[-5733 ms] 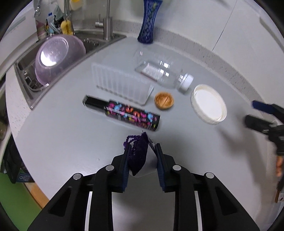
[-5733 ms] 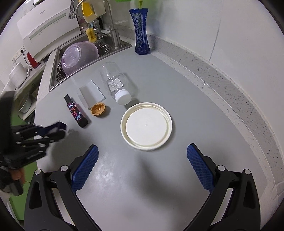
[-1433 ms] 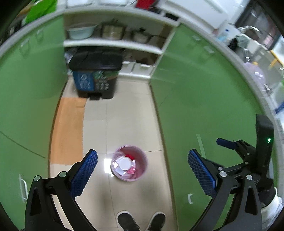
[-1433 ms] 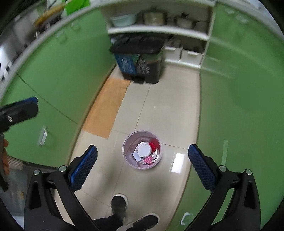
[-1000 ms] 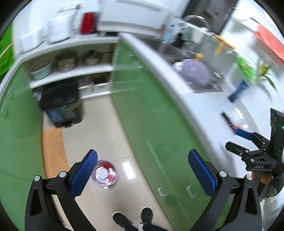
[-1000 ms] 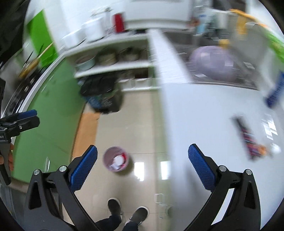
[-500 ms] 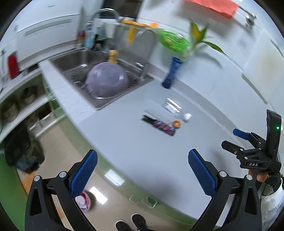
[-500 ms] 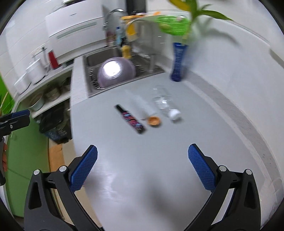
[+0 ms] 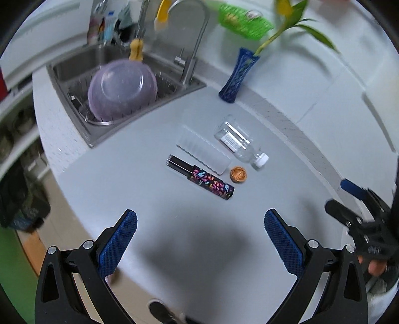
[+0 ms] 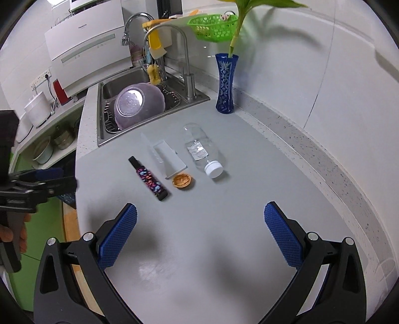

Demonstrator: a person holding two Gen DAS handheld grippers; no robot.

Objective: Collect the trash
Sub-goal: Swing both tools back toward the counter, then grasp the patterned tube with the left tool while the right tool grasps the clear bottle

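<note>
Lying mid-counter [image 10: 249, 174]: tube [image 10: 148, 178], clear tray [image 10: 166, 158], nutshell [image 10: 182, 181], bottle [image 10: 202, 153]. Vase [image 10: 226, 83] behind, bowl [image 10: 138, 104] in sink [image 10: 152, 72]. Nothing blocking. Left gripper [image 9: 199, 240] and right gripper [image 10: 199, 239] jaws wide apart, empty, above counter.

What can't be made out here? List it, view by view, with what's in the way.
- Label text on the clear bottle: too small in both views.
- Sink contents beneath the purple bowl: covered by the bowl.
- Green basket, left wrist view: motion-blurred.
- Right gripper, left wrist view: cut off by the fisheye edge.
</note>
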